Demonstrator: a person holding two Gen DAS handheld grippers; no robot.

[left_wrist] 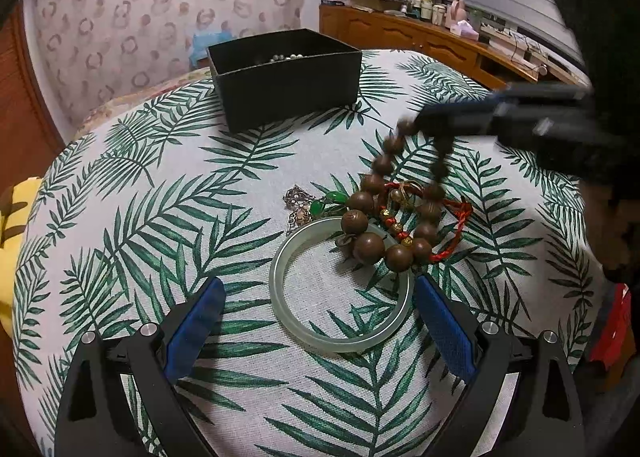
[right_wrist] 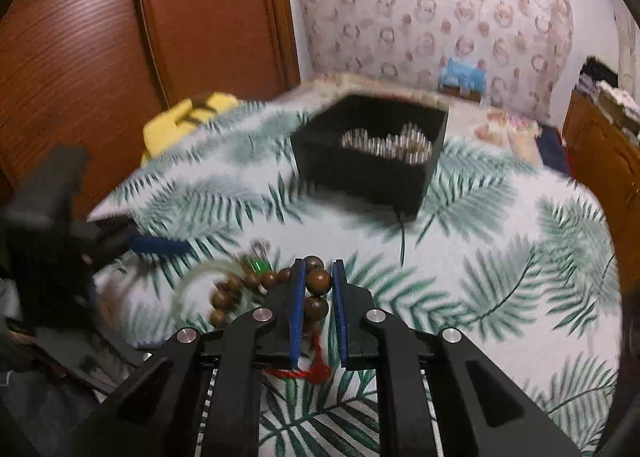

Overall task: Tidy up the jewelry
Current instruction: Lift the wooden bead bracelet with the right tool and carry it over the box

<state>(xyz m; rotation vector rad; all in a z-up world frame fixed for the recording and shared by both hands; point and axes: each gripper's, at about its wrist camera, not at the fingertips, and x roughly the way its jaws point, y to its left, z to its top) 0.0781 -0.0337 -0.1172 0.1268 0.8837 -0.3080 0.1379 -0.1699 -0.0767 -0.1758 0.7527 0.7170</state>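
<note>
Right gripper (right_wrist: 318, 285): closed on one bead of the beads (left_wrist: 394, 213); the strand is seen hanging below the fingers, its lower loop draped over the bangle (left_wrist: 340, 285) and red cord (left_wrist: 448, 225).
Left gripper (left_wrist: 318, 321): spread wide, nothing held; bangle lies flat between and just ahead of its fingers.
Box (left_wrist: 286, 77): well ahead of both fingers, open, silver pieces inside.
Next move, judged: beads carried forward to the box; the right gripper is better placed.

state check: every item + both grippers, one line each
left gripper: open, empty, over the bangle
right gripper: shut on wooden bead bracelet, partly lifted
jade bangle: flat on tablecloth
red cord bracelet: on tablecloth, under beads
green pendant: on tablecloth
black box: open, pearls inside
</note>
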